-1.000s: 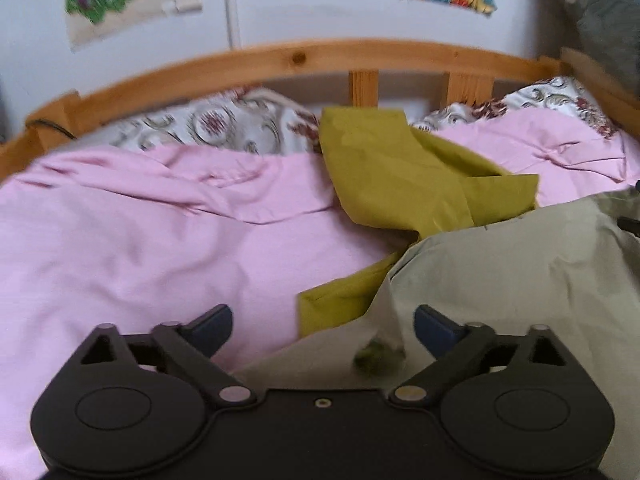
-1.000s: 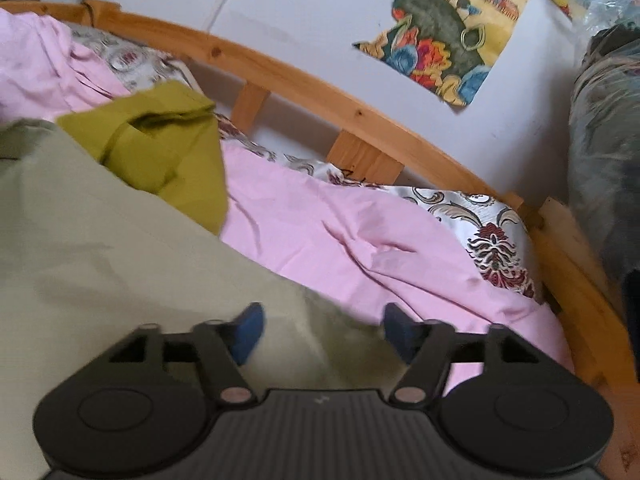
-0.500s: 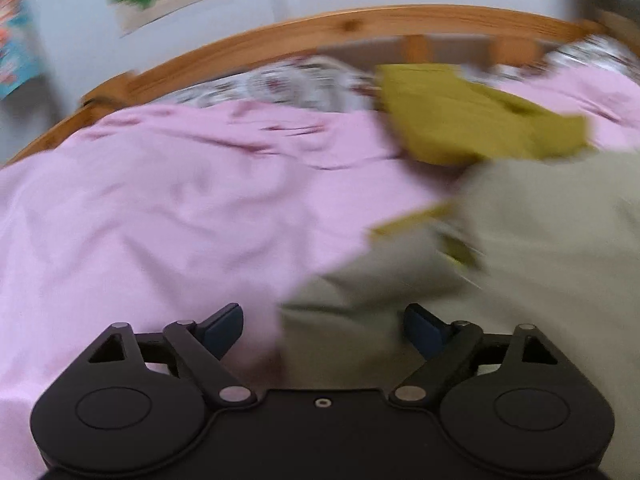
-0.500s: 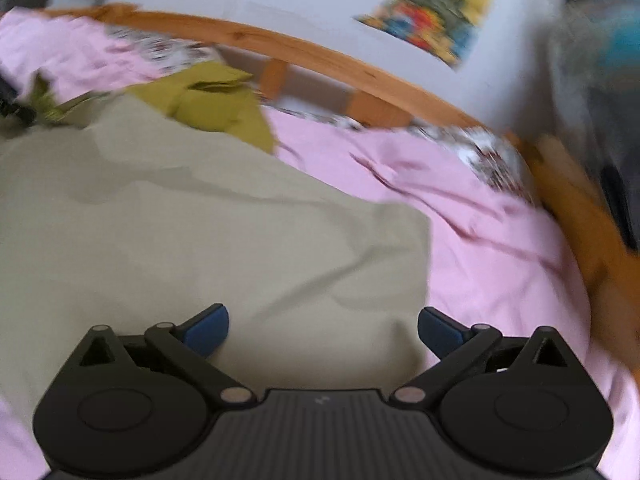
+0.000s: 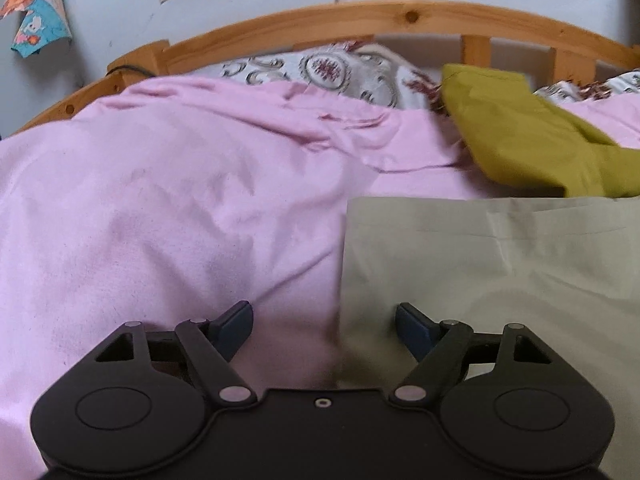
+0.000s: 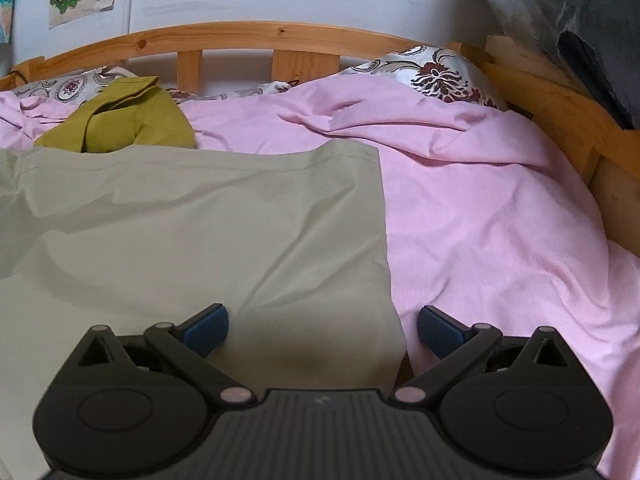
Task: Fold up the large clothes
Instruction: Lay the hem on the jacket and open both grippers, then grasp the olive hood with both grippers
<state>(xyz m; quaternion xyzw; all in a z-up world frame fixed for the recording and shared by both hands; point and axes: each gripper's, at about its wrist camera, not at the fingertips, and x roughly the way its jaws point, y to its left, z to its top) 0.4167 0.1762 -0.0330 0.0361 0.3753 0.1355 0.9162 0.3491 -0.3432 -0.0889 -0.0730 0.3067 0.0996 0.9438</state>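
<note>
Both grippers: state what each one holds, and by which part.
Nothing is held. The left gripper, jaws closing, straddles the grey-green cloth's left edge; the right gripper stands open over its right edge. No pad presses it.

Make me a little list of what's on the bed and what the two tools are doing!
bed cover: pink sheet
being folded: grey-green cloth, lying flat on the sheet
behind it: mustard cloth, crumpled
pillows: patterned, by the wooden headboard
left tool: closing, over the cloth's left edge
right tool: open, over its right edge
</note>
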